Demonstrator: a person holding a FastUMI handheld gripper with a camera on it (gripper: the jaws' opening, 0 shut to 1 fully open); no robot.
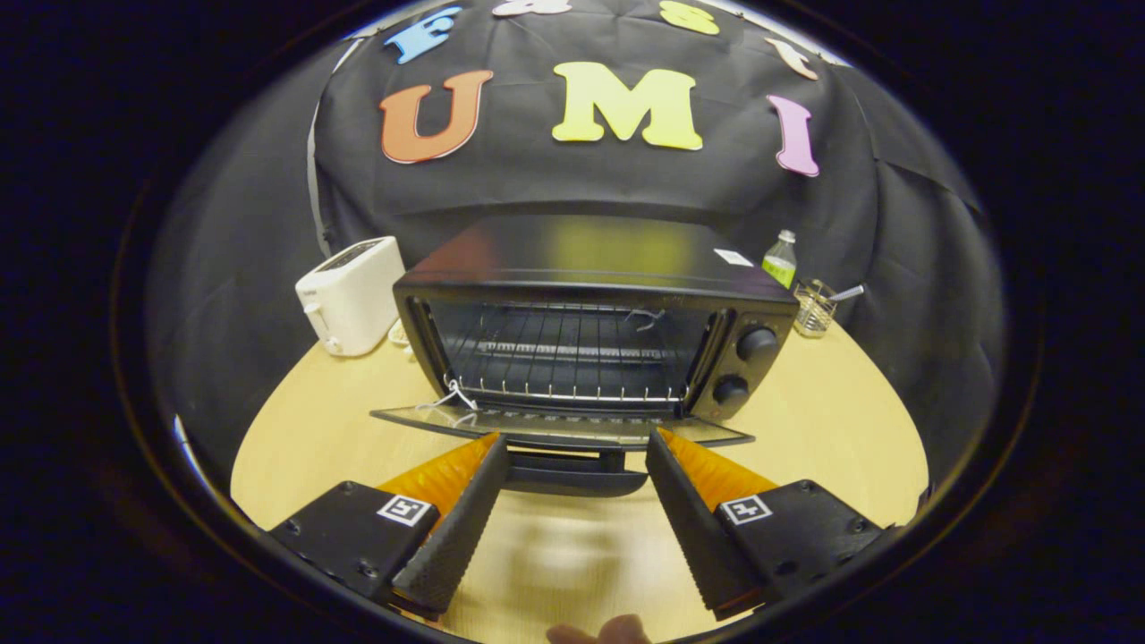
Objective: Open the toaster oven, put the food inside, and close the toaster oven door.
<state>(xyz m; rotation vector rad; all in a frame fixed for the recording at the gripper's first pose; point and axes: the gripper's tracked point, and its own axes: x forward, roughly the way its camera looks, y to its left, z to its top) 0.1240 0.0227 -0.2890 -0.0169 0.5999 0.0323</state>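
Hand-held gripper point(577, 443) spread wide, empty, flanking the toaster oven door handle point(572, 472).

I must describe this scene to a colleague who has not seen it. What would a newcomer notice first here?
First comes the black toaster oven in the middle of the wooden table, its glass door folded down flat and the wire rack bare. The tool is open, with its fingers on either side of the door handle. A white toaster stands left of the oven.
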